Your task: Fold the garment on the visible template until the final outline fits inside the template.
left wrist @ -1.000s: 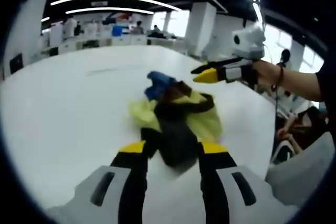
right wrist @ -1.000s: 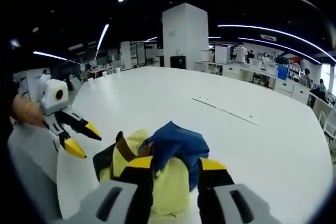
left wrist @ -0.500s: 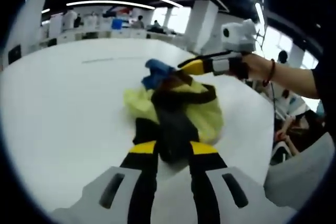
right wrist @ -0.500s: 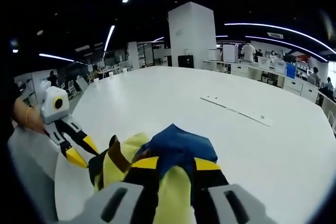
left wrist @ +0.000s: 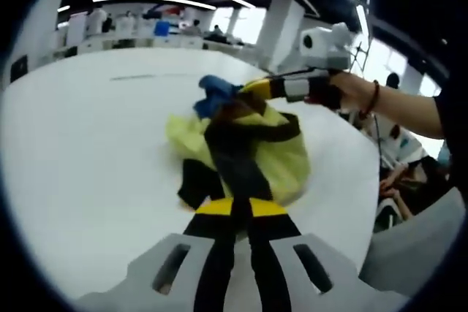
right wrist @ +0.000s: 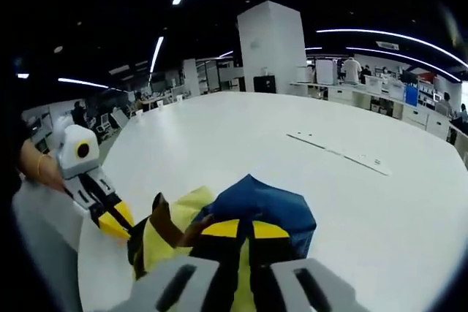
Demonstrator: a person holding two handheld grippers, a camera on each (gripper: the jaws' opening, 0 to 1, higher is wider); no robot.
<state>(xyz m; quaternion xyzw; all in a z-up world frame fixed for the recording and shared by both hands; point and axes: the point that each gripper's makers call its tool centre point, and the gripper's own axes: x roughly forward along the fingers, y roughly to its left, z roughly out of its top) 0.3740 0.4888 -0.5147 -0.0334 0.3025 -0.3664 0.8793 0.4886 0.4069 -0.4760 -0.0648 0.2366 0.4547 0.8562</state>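
The garment [left wrist: 245, 144] lies crumpled in the middle of the left gripper view, a heap of yellow, black and blue cloth on the white table [left wrist: 80, 144]. In the right gripper view the same heap [right wrist: 219, 217] sits low in the centre of the frame, its blue part uppermost.

The left gripper [left wrist: 234, 210] rises from the bottom centre of its view with its yellow-tipped jaws drawn nearly together on the black near edge of the cloth; it looks clamped on that edge. The right gripper [right wrist: 245, 230] is likewise closed down at the bottom centre of its view, its jaws pinching the yellow and blue fabric. In the left gripper view it reaches in from the upper right [left wrist: 259, 87], touching the far, blue end of the heap.

No template outline can be made out under the cloth; thin markings [right wrist: 340, 153] on the table at centre right are too faint to read.

By the look of it, the step in hand is gripping two opposite ends of the bundle, so folding proper has hardly begun. The next move likely calls for lifting and drawing the two ends apart to spread the garment flat, keeping all of it on the table
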